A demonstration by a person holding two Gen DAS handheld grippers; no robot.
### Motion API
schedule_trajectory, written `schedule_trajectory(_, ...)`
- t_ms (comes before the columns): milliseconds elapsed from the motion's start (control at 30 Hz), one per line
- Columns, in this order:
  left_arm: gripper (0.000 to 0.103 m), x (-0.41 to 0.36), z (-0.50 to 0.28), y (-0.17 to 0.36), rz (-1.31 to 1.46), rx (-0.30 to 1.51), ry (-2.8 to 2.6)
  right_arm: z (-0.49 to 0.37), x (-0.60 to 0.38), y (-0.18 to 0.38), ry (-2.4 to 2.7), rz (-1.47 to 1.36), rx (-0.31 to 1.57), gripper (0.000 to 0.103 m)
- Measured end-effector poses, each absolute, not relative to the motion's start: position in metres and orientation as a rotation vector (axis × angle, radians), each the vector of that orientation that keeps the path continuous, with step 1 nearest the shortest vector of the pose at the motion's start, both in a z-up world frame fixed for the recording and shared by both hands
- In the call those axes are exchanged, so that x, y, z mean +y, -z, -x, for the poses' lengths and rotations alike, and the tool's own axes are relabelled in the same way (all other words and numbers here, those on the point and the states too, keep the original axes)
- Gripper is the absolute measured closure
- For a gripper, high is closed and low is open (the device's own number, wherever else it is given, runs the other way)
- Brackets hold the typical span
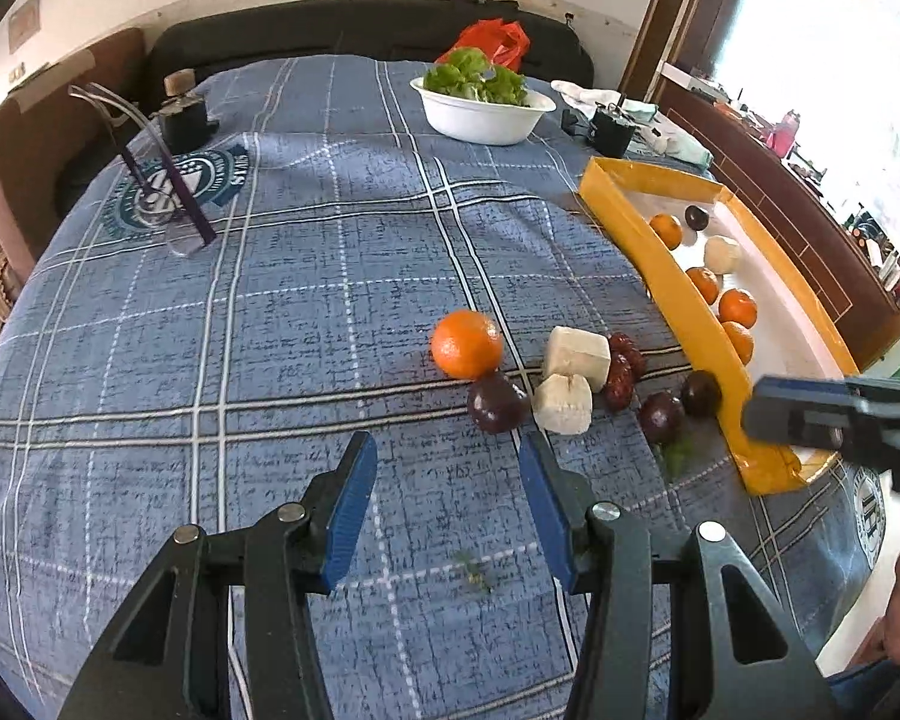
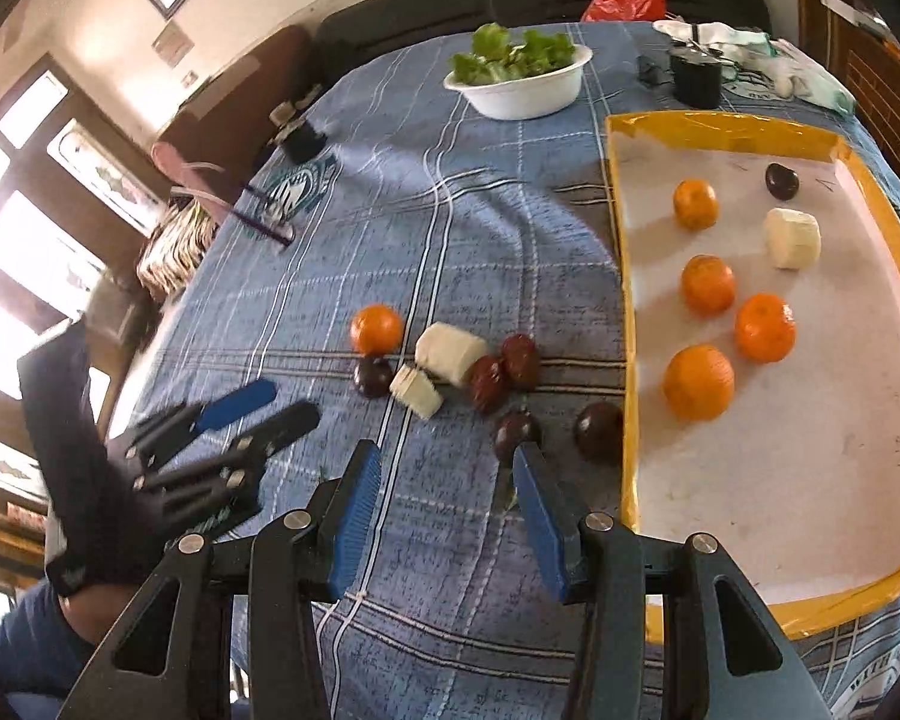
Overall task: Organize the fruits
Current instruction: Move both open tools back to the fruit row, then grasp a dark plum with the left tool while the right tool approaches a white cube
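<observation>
Fruit (image 2: 377, 329) round and glossy lies on woven plaid cloth (image 2: 306, 312).

Both cameras ride just behind their own tool, looking steeply down and forward over the blue checked surface (image 1: 270, 324). The left view sits left of the loose fruit cluster (image 1: 546, 384), with the yellow tray (image 1: 660, 252) at its right edge. The right view looks from nearer the tray. Both share cluster, tray and far white bowl (image 1: 480, 114).
</observation>
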State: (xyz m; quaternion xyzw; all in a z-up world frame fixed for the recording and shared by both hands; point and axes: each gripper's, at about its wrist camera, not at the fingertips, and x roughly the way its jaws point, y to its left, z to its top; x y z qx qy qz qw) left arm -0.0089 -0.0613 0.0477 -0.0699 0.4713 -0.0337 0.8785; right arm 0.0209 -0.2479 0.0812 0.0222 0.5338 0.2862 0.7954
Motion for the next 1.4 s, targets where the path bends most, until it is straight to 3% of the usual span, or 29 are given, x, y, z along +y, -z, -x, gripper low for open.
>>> schedule_trajectory(233,0.068,-0.075,-0.015,-0.033,0.118,1.023,0.133,-0.013,-0.254,-0.082,-0.602,-0.026,1.135,0.052)
schedule_trajectory(667,0.07,-0.074,-0.039,-0.018,0.137,1.017,0.236,-0.011,-0.27,-0.084,-0.549,-0.046,1.124,0.053)
schedule_trajectory(767,0.078,-0.075,-0.034,-0.017,0.141,1.008,0.265,-0.012,-0.267,-0.083,-0.548,-0.046,1.128,0.052)
schedule_trajectory(1233,0.078,-0.061,0.0,-0.022,0.12,0.999,0.214,-0.025,-0.215,-0.067,-0.621,0.048,1.137,0.053)
schedule_trajectory(1400,0.078,-0.05,0.012,-0.029,0.118,0.989,0.187,-0.033,-0.19,-0.057,-0.649,0.08,1.144,0.058)
